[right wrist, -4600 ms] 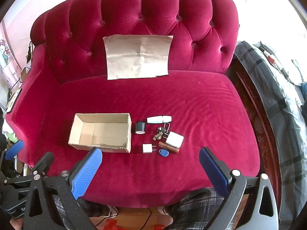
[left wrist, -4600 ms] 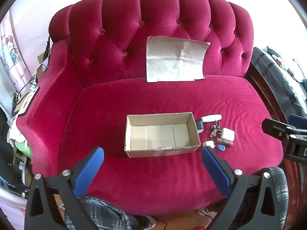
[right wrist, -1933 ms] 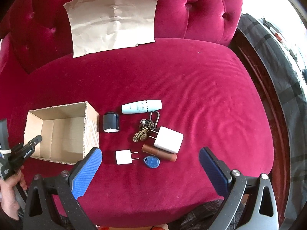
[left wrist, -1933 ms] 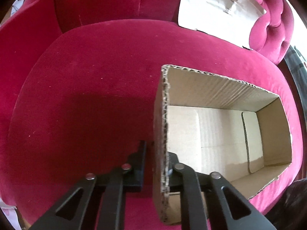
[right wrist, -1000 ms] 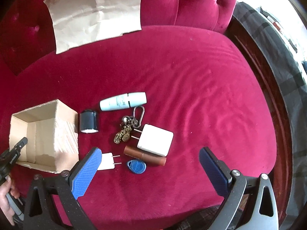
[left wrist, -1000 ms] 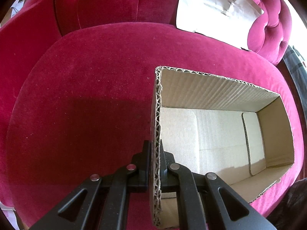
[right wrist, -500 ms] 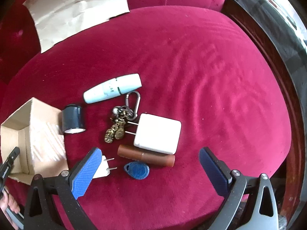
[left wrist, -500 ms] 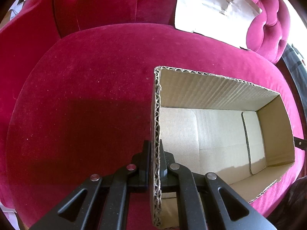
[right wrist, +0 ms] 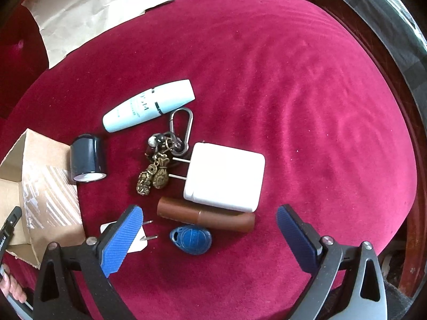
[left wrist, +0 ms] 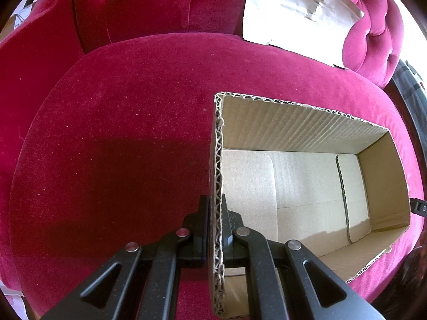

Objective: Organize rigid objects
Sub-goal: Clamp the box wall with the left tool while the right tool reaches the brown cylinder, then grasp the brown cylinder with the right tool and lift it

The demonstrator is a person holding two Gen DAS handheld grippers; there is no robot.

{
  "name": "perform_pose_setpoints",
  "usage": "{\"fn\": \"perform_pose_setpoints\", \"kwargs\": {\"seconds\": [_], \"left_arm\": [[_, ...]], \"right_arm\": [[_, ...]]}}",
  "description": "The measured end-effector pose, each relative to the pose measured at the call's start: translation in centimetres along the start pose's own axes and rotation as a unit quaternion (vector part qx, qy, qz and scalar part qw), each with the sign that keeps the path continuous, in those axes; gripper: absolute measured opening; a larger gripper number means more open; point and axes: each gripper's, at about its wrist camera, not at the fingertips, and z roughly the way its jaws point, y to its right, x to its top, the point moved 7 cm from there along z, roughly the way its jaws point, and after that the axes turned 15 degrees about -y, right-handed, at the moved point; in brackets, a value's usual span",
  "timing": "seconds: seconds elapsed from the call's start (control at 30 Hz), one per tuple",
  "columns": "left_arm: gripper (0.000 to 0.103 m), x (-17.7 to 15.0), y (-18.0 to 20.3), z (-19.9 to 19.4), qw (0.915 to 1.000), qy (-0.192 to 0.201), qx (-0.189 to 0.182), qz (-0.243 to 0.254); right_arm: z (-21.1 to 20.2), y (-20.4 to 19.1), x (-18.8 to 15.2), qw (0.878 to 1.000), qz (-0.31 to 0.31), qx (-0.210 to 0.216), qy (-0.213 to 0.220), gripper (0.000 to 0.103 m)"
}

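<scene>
Corrugated cardboard box (left wrist: 307,184) pinched at its short wall by the left gripper (left wrist: 214,213), small hard items beside it on crimson velvet.

Left jaws clamp the fluted edge; the box floor is bare. Right of the box lie a dark cylindrical cap (right wrist: 86,160), pale blue tube (right wrist: 149,105), brass keychain (right wrist: 160,165), small white plug (right wrist: 138,240) partly behind a ribbed blue pad, brown tube (right wrist: 204,214), blue oval fob (right wrist: 190,238) and rounded square white charger (right wrist: 225,177). The right gripper (right wrist: 210,237) hovers wide open above the fob.
</scene>
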Motion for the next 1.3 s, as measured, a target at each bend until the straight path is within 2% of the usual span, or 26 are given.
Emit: {"fn": "perform_pose_setpoints", "kwargs": {"seconds": [0.23,0.7,1.23,1.27,1.3], "left_arm": [[0.006,-0.1,-0.1,-0.1,1.0000,0.000,0.000,0.000],[0.006,0.3,-0.2,0.0,1.0000,-0.003,0.003,0.004],[0.006,0.3,0.1,0.1,1.0000,-0.004,0.002,0.002],[0.006,0.3,0.1,0.1,1.0000,-0.004,0.002,0.002],[0.006,0.3,0.1,0.1,1.0000,-0.004,0.002,0.002]], "right_arm": [[0.6,-0.1,0.4,1.000,0.001,0.005,-0.006,0.077],[-0.1,-0.3,0.5,1.000,-0.008,0.001,0.002,0.077],[-4.4,-1.9,1.1,0.999,-0.039,-0.006,0.035,0.077],[-5.7,-2.6,-0.4,0.998,-0.042,-0.006,0.037,0.077],[-5.9,-2.9,-0.4,0.998,-0.045,-0.007,0.038,0.077]]}}
